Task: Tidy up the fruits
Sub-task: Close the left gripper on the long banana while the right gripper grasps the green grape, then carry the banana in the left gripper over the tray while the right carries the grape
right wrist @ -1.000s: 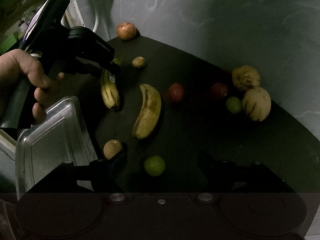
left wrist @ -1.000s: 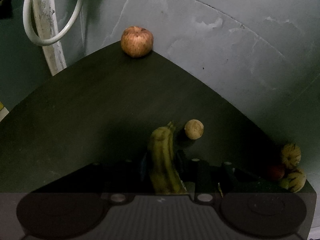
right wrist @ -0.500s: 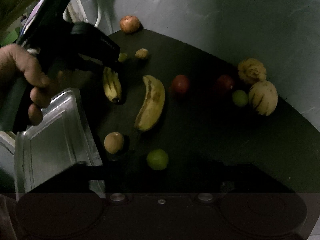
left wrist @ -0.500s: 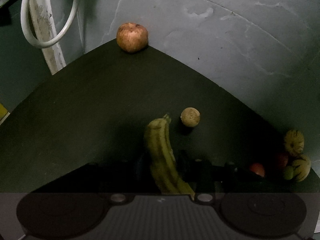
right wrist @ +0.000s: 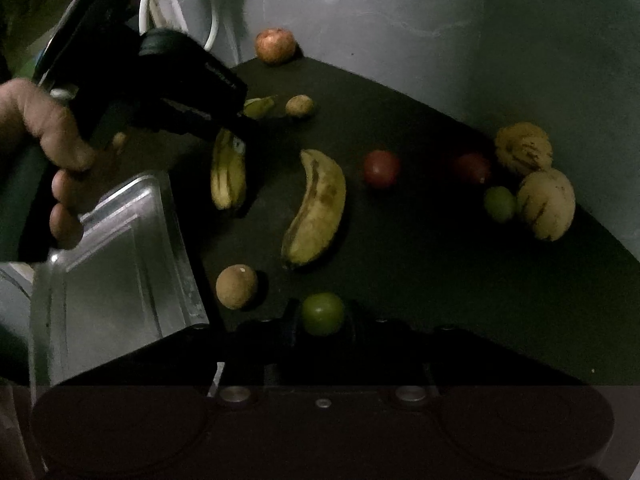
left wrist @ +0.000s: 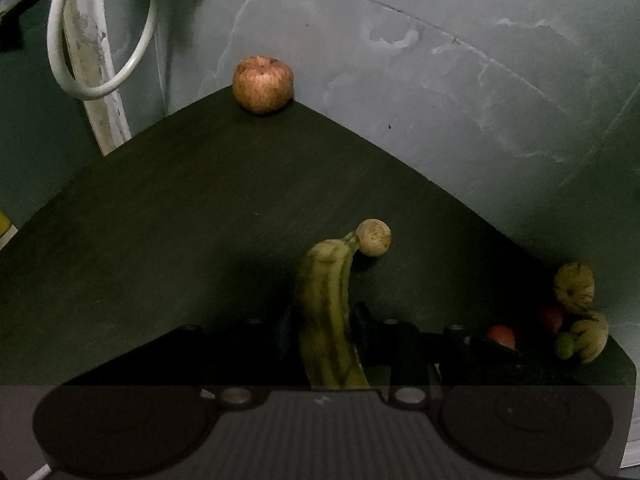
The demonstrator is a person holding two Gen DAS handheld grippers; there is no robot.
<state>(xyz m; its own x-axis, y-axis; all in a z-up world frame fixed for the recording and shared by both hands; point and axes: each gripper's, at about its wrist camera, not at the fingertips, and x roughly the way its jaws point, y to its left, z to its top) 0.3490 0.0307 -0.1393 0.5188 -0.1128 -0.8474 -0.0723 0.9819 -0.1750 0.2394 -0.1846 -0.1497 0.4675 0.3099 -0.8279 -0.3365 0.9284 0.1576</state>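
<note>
My left gripper [left wrist: 324,320] is shut on a green-yellow banana [left wrist: 328,312] and holds it just above the dark table; the same banana shows in the right wrist view [right wrist: 228,168] under the left gripper [right wrist: 236,132]. My right gripper [right wrist: 322,320] has its fingers close on both sides of a green lime [right wrist: 322,313]. A larger banana [right wrist: 316,208] lies mid-table. A small brown fruit [left wrist: 373,237] sits by the held banana's tip. A red apple [left wrist: 262,84] sits at the far corner.
A metal tray [right wrist: 120,256] stands at the left table edge, with a brown round fruit [right wrist: 237,286] beside it. Two red fruits [right wrist: 382,168], a green one [right wrist: 499,203] and two striped yellow melons [right wrist: 546,204] lie at the right. The grey wall [left wrist: 440,60] bounds the table.
My right gripper has moved left and closed in around the green lime. My left gripper holds the banana throughout and has shifted slightly toward the small brown fruit.
</note>
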